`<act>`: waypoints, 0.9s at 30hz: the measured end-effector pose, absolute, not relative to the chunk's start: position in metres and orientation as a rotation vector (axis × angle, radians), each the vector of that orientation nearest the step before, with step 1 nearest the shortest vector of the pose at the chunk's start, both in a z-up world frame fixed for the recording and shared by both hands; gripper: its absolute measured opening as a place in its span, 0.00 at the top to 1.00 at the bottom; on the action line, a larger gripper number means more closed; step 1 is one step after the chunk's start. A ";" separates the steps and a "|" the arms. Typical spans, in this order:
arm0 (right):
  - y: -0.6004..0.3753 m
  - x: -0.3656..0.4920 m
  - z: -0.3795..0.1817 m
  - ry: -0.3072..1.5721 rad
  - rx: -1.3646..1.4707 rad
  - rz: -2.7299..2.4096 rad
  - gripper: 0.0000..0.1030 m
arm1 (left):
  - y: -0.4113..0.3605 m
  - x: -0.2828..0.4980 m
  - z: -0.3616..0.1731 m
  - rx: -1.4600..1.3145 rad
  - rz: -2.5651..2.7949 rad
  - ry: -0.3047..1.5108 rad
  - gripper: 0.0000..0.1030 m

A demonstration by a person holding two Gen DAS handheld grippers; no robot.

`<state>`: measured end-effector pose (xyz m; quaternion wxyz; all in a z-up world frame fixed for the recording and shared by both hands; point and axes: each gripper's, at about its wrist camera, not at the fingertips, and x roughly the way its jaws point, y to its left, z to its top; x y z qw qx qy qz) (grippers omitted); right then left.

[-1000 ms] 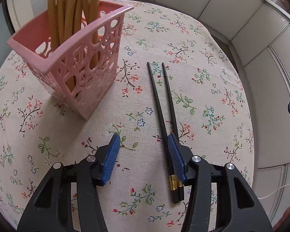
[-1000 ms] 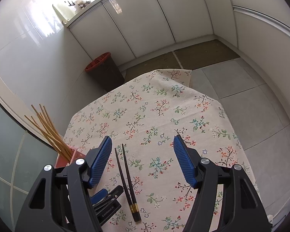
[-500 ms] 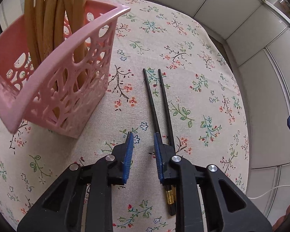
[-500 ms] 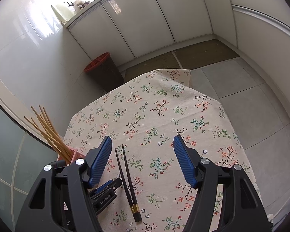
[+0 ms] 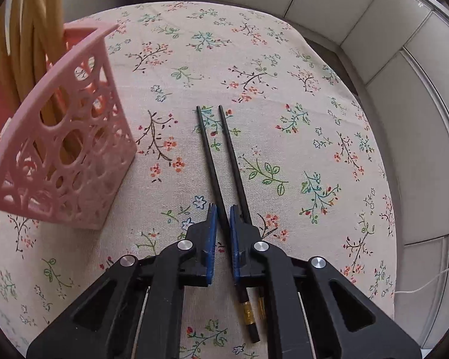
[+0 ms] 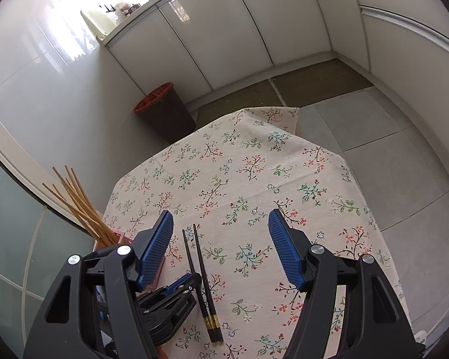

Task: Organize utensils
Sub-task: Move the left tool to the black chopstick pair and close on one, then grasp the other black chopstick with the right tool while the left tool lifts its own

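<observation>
Two black chopsticks [image 5: 221, 161] with gold bands near their thick ends lie side by side on the floral tablecloth. My left gripper [image 5: 223, 214] is shut on the left chopstick, low at the cloth; the right chopstick runs just outside its right finger. A pink openwork basket [image 5: 74, 149] holding several wooden chopsticks [image 5: 30, 45] stands to the left. My right gripper [image 6: 221, 233] is open and empty, held high above the table; its view shows the black chopsticks [image 6: 199, 257], the left gripper [image 6: 179, 287] and the wooden chopsticks [image 6: 74, 200].
The table [image 6: 254, 179] carries a floral cloth, with its edge close on the right in the left wrist view. A brown bin with an orange rim [image 6: 164, 110] stands on the floor beyond the table, by white cabinets [image 6: 224, 30].
My left gripper has moved forward and right along the table and its fingers have closed from wide open onto the left black chopstick. The right gripper has stayed still.
</observation>
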<state>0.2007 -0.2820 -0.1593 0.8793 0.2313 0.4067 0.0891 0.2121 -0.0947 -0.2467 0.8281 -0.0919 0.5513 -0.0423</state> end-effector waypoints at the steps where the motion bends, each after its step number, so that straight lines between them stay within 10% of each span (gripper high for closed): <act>1: -0.282 0.202 -0.160 0.850 0.482 0.187 0.37 | -0.093 0.213 -0.247 -0.189 -0.101 1.171 0.94; 27: -0.173 0.246 -0.250 1.258 0.139 0.291 0.57 | -0.006 0.113 -0.080 -0.223 -0.245 0.700 0.95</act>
